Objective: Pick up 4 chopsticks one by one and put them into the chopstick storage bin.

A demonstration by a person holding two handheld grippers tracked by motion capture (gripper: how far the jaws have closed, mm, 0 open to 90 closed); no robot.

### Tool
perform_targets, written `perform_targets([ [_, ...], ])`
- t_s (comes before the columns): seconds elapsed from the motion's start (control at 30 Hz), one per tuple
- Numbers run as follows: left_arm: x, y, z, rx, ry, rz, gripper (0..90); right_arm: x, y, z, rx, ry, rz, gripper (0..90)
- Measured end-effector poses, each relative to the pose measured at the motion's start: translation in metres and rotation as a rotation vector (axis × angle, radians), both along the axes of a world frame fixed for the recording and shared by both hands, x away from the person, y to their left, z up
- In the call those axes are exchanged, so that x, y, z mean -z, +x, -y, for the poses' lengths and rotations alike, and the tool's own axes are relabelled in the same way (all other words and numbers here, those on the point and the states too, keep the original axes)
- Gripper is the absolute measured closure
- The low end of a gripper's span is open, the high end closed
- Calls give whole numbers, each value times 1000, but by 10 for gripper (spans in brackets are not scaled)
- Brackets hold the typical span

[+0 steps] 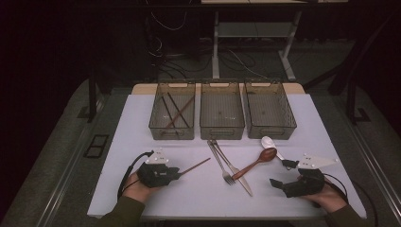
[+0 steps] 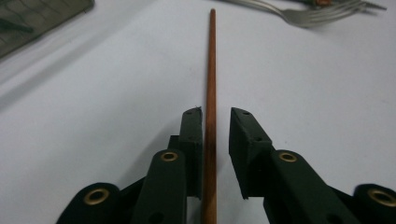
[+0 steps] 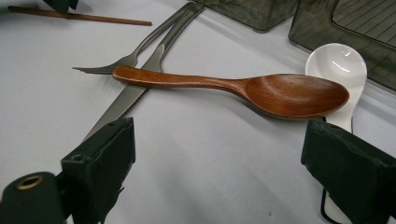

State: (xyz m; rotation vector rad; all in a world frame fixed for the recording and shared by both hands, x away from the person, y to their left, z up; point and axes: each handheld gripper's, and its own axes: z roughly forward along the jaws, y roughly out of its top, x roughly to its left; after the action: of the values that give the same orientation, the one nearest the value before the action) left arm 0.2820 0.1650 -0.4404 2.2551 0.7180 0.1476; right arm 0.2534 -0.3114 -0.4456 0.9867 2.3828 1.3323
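Now, step: picking up the chopstick point(image 2: 212, 70) from the bench point(image 1: 142, 123), lower left of the high view.
Left hand-held gripper point(image 2: 215, 114): jaws straddle the chopstick; one pad seems to touch, the other stands off, not yet clamped.
Right hand-held gripper point(image 3: 219, 154): released, wide, near the wooden spoon point(image 3: 261, 88).
Next, likely: finish closing, lift level, carry to the left bin point(image 1: 172, 116) holding other chopsticks.

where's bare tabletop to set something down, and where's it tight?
Free: the strip between the left bin and the table's left edge; the near patch between the left gripper and right gripper, below the fork. Crowded: centre-right, where fork, knife, wooden spoon and white spoon lie together, some overlapping.
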Motion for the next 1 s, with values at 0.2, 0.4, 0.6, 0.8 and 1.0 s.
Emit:
perform_targets([
  [0.2,3,-1,3,7,41,2,785,0,0,0,1,1,-1,98],
  [0.4,1,-3,6,18,84,29,819,0,0,0,2,2,1,98],
  [0.6,1,-2,6,18,81,22,828,0,0,0,-2,2,-1,99],
  [0.8,1,-1,5,18,80,6,832,-1,0,1,1,9,0,98],
  [1.0,-1,0,5,7,64,-5,833,-1,0,1,1,6,1,98],
])
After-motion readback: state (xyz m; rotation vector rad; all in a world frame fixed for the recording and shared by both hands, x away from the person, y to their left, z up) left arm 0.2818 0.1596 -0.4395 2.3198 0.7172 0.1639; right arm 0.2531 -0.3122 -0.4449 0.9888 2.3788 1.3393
